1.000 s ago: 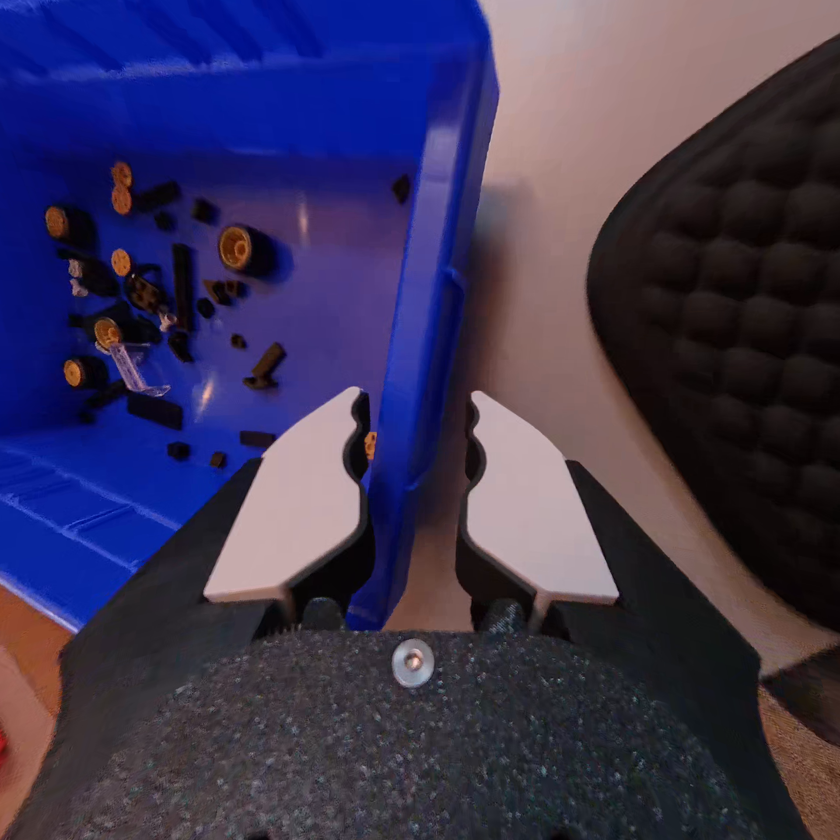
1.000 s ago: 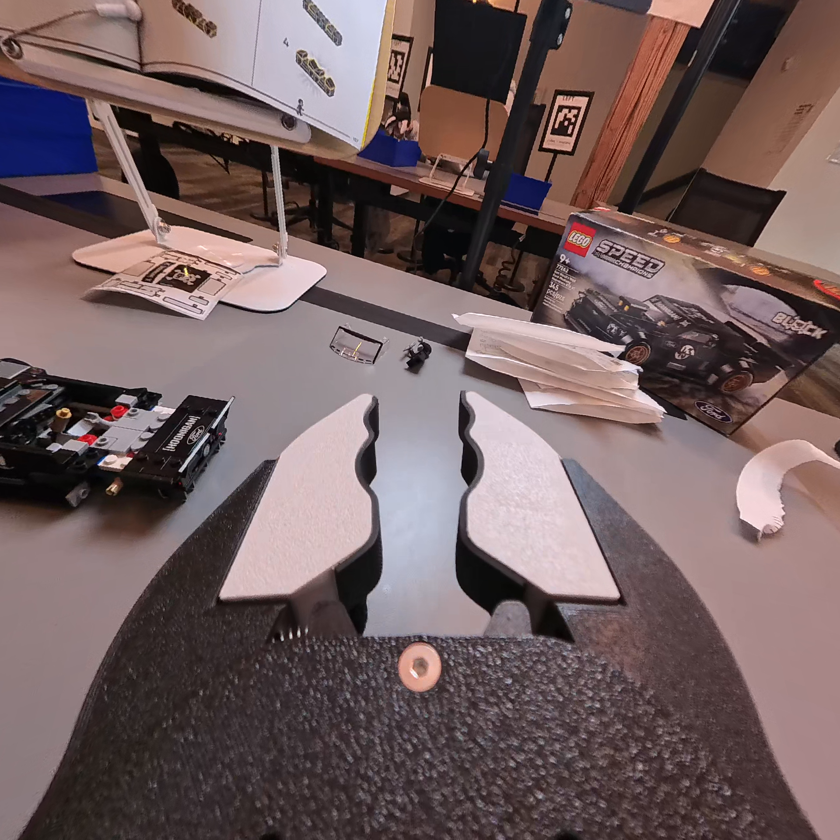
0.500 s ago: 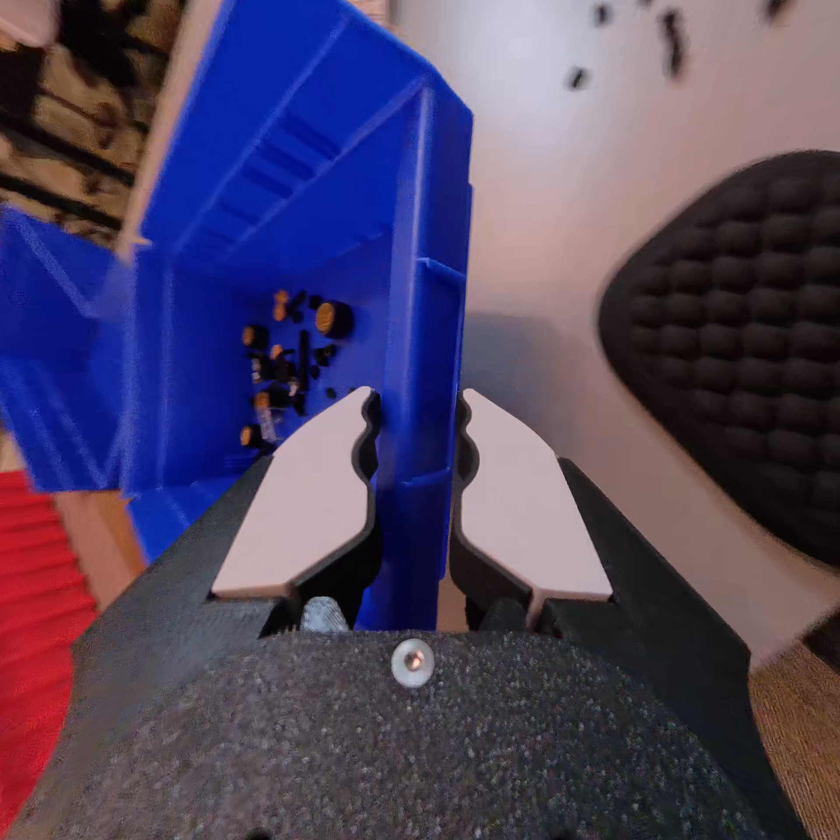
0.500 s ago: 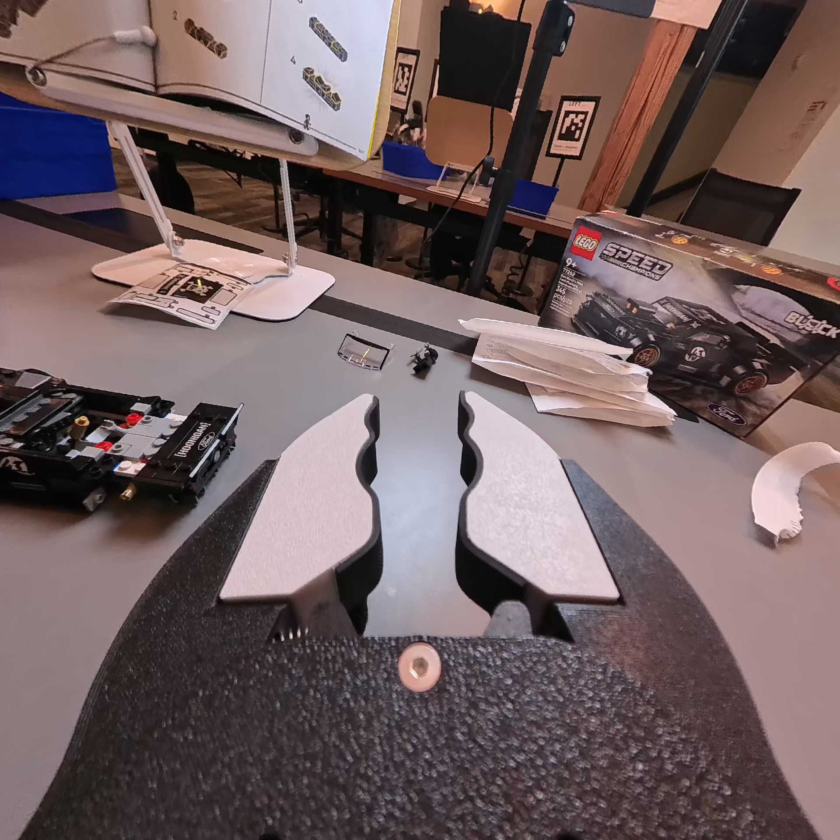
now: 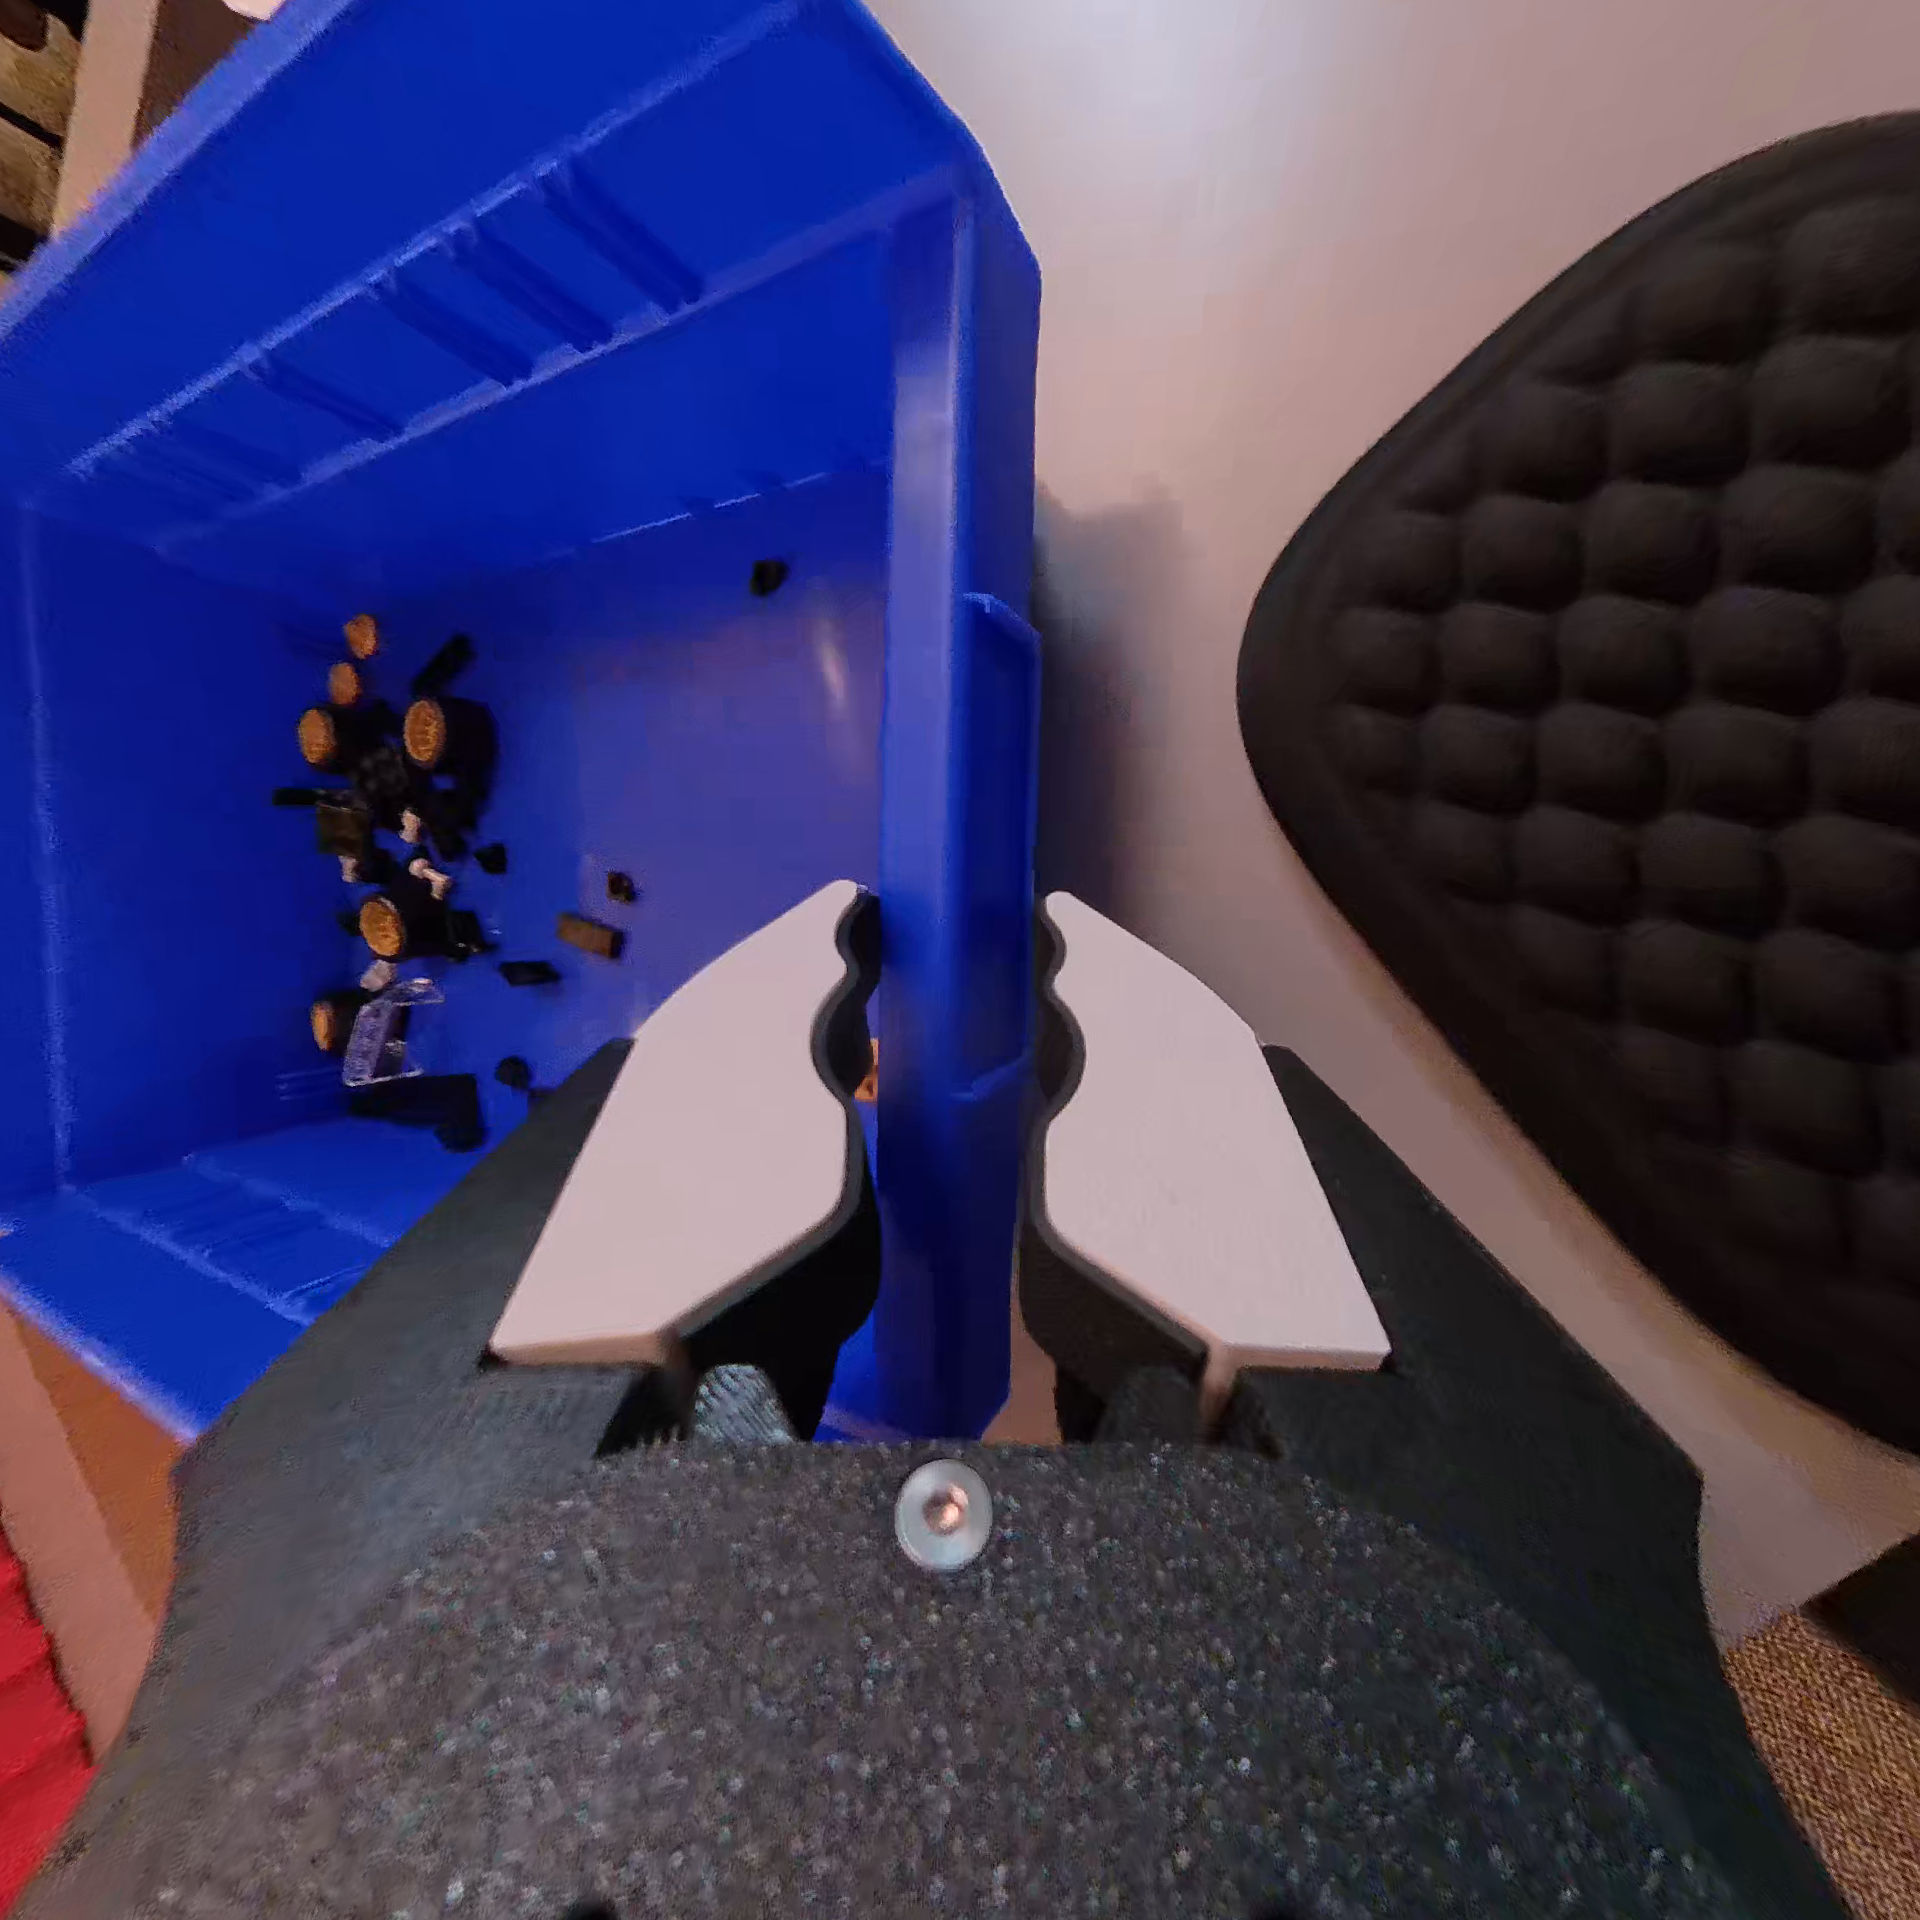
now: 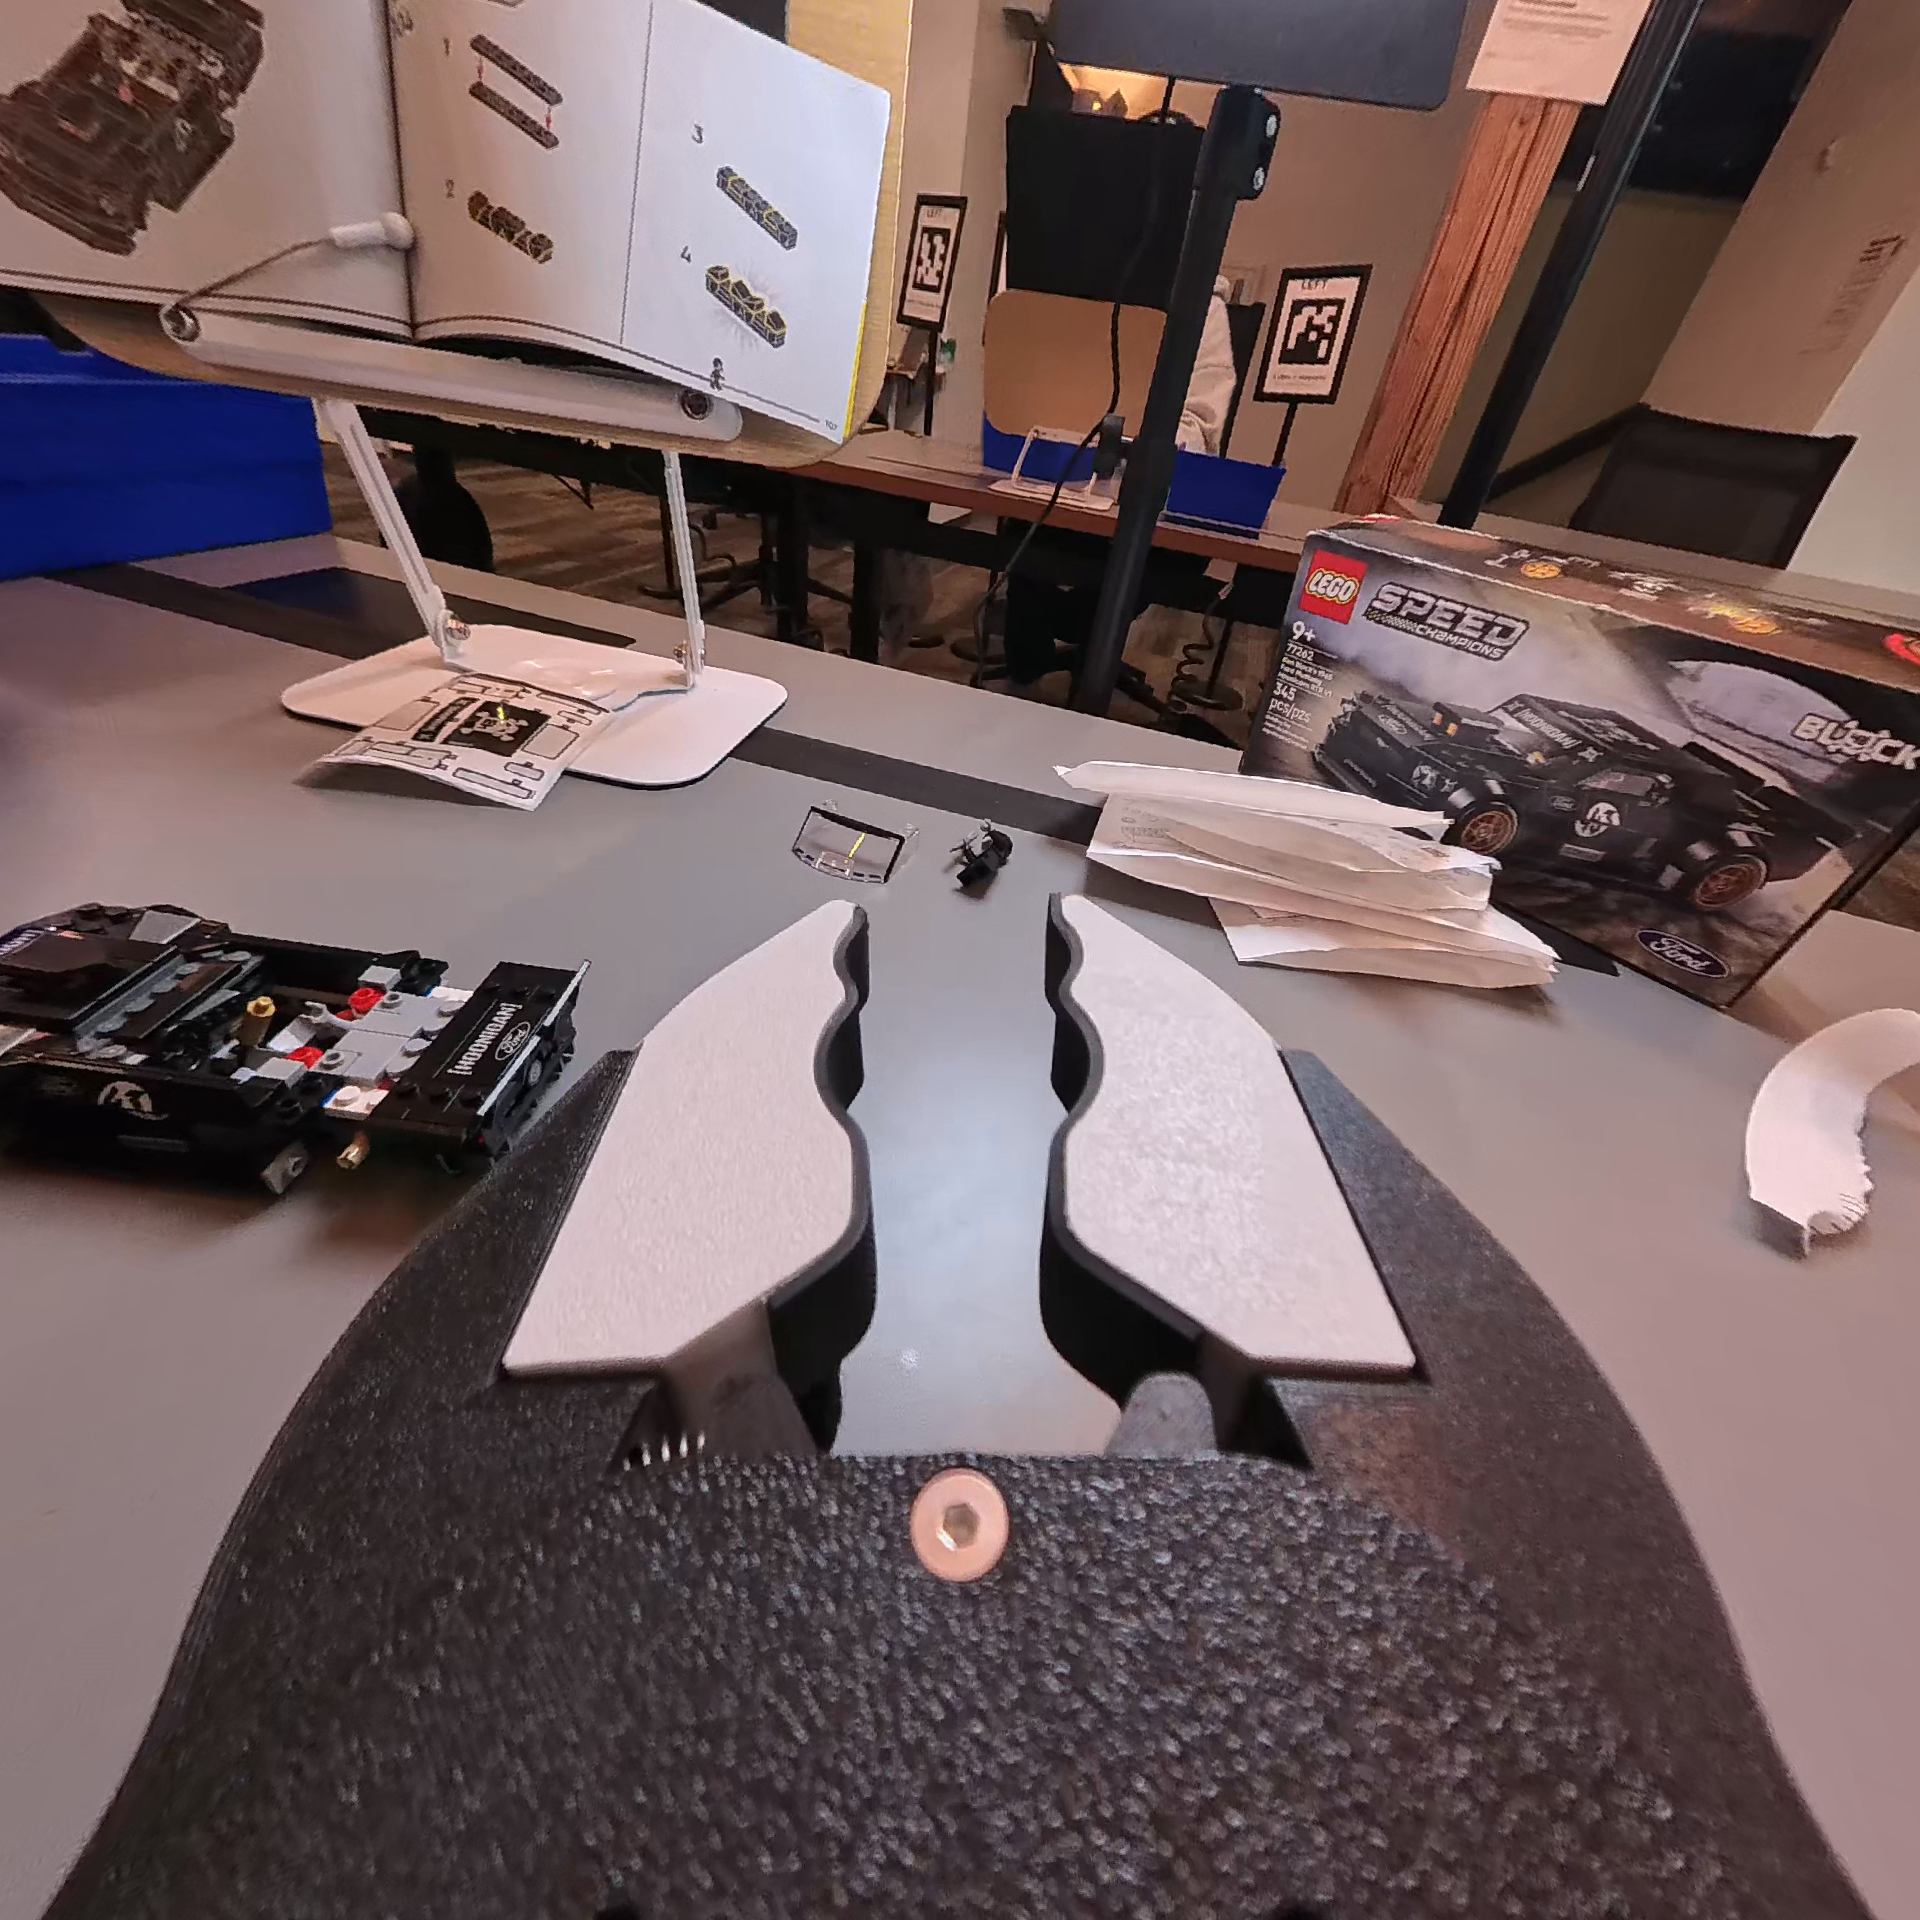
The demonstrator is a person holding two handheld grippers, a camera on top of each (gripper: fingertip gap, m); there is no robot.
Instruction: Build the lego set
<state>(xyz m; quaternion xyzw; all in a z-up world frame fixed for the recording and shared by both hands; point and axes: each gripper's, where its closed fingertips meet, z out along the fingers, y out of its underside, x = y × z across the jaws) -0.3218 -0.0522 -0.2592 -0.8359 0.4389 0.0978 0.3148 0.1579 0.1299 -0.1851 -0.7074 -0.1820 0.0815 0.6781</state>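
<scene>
We hold two grippers. The left gripper (image 5: 954, 914) has its fingers closed onto the side wall of one blue bin (image 5: 940, 727), one finger inside, one outside. On the bin floor, toward ten o'clock from the fingers, lies a heap of loose pieces (image 5: 400, 873): about six gold-hubbed wheels, one clear part and many small black bits we cannot count. One black cushion (image 5: 1621, 748) fills the two to four o'clock side.

The right gripper (image 6: 954, 914) hovers over the grey surface (image 6: 1455, 1247), fingers parted with nothing between them. At nine o'clock sits one part-built black car (image 6: 281, 1029). Toward twelve lie one clear windscreen piece (image 6: 850, 844) and one small black piece (image 6: 982, 850). At two o'clock are a stack of paper bags (image 6: 1309, 873) and one set box (image 6: 1621, 748); at eleven, one instruction booklet (image 6: 520, 177) on a white stand (image 6: 540, 696).
</scene>
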